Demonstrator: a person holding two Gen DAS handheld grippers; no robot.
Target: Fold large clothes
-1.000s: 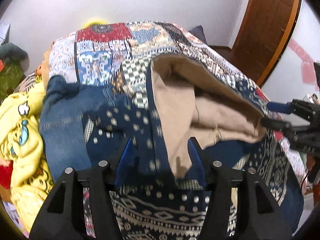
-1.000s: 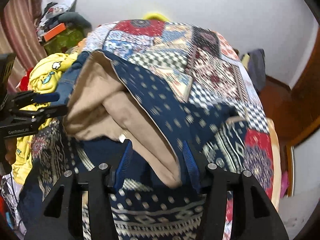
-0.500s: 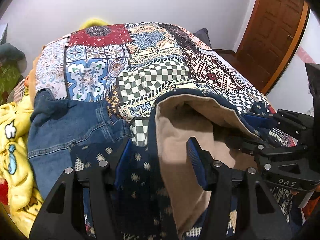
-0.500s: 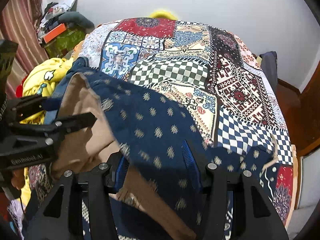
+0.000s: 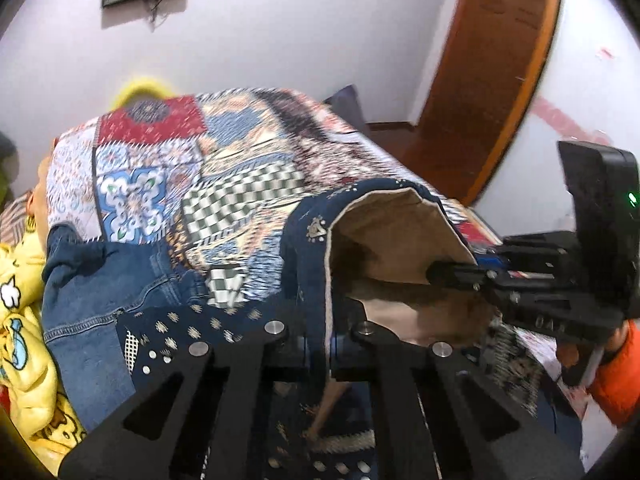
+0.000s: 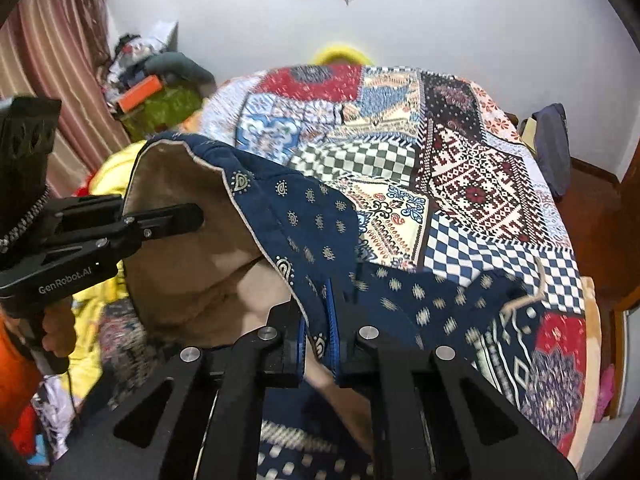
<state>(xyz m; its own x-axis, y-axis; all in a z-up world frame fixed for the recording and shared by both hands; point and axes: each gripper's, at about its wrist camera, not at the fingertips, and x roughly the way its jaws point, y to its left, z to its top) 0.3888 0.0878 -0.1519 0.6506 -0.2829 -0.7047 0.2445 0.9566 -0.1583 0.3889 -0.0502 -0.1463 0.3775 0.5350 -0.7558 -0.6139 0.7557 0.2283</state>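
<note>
Left gripper [image 5: 320,344] clamped tight on the hem of the navy patterned garment [image 5: 308,248], jaws just closed with that cloth pinched between them. Tan lining [image 5: 400,232] ballooning open just right of the jaws, navy outer face draped to their left. Beyond the jaws, lying on the patchwork bedspread [image 5: 240,184]: blue jeans [image 5: 88,292] off to the left, a yellow printed cloth [image 5: 20,320] further left still.

Right gripper [image 6: 320,344] likewise squeezed onto the garment's navy edge [image 6: 320,240], jaws just closed, fabric caught between the blue pads [image 6: 330,320]. Lining gaping to the left of these jaws, more navy print spreading to their right over the bedspread [image 6: 460,184]. Left gripper seen again from this side [image 6: 192,216], tips buried against the tan lining. Right gripper in the left view [image 5: 436,272] possibly gripping the opposite hem, motion blur making contact hard to confirm there.
</note>
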